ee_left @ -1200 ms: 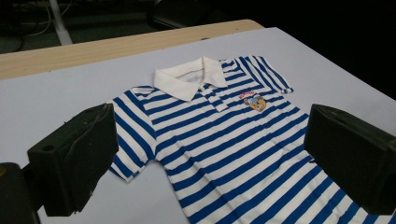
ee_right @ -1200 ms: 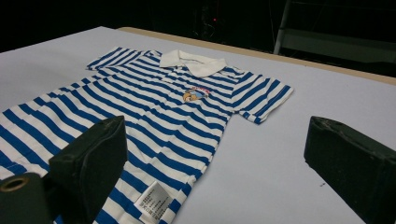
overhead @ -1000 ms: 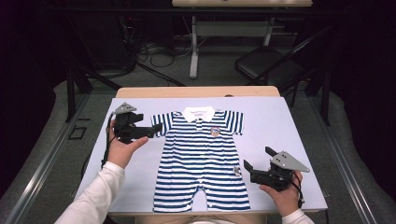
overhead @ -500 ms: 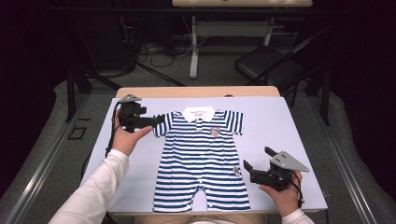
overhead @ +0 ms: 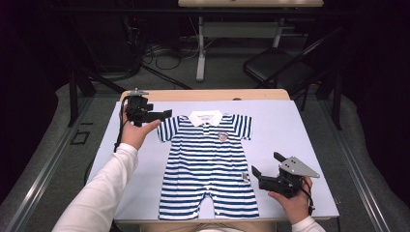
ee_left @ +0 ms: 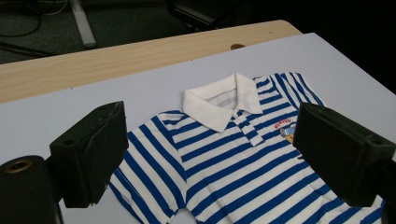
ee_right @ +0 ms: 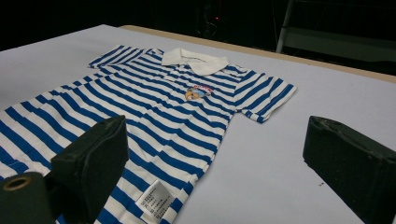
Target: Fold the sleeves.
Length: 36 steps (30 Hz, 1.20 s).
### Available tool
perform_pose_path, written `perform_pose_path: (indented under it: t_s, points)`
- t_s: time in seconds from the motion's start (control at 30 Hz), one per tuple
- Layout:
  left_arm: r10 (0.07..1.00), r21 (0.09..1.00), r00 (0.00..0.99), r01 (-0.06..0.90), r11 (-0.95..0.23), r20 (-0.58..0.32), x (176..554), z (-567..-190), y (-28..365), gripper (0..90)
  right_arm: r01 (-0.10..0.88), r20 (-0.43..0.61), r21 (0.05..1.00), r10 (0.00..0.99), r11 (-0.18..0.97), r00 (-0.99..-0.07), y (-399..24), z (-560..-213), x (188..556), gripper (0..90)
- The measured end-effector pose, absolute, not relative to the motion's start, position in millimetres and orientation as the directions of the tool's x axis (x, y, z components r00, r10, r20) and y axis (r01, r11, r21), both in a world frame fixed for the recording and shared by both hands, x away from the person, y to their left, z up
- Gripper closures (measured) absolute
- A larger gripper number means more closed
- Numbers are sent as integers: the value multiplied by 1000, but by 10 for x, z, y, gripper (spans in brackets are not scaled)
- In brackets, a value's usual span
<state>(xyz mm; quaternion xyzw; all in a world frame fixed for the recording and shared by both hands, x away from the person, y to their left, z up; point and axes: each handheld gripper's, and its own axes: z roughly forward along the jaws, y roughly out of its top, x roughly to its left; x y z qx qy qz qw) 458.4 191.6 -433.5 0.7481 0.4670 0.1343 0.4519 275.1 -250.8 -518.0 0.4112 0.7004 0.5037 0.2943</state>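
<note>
A blue-and-white striped baby romper with a white collar lies flat on the pale sheet, collar at the far end. My left gripper hovers just left of the romper's near sleeve, pointing right. Its jaws have just been closing a little, stand wide and hold nothing. In the left gripper view the sleeve and collar of the romper lie beyond the left gripper. My right gripper rests open by the romper's right hip. In the right gripper view the romper stretches ahead of the right gripper.
The sheet covers a wooden table whose far edge shows bare. A white care label sticks out of the romper's side seam. Beyond the table stand a black chair and a desk leg on a dark floor.
My left hand has carried its gripper toward the far edge and slightly right, up to the romper's sleeve. The right hand and the romper have stayed put.
</note>
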Motion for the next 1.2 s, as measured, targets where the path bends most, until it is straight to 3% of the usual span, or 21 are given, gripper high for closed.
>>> perform_pose_path:
  t_s: [1.2]
  points:
    - [887,746,400,658,-103,-231,5142,-4502,1871,178,289,4,944,868,161,-496,-2505,-5197,2770,71]
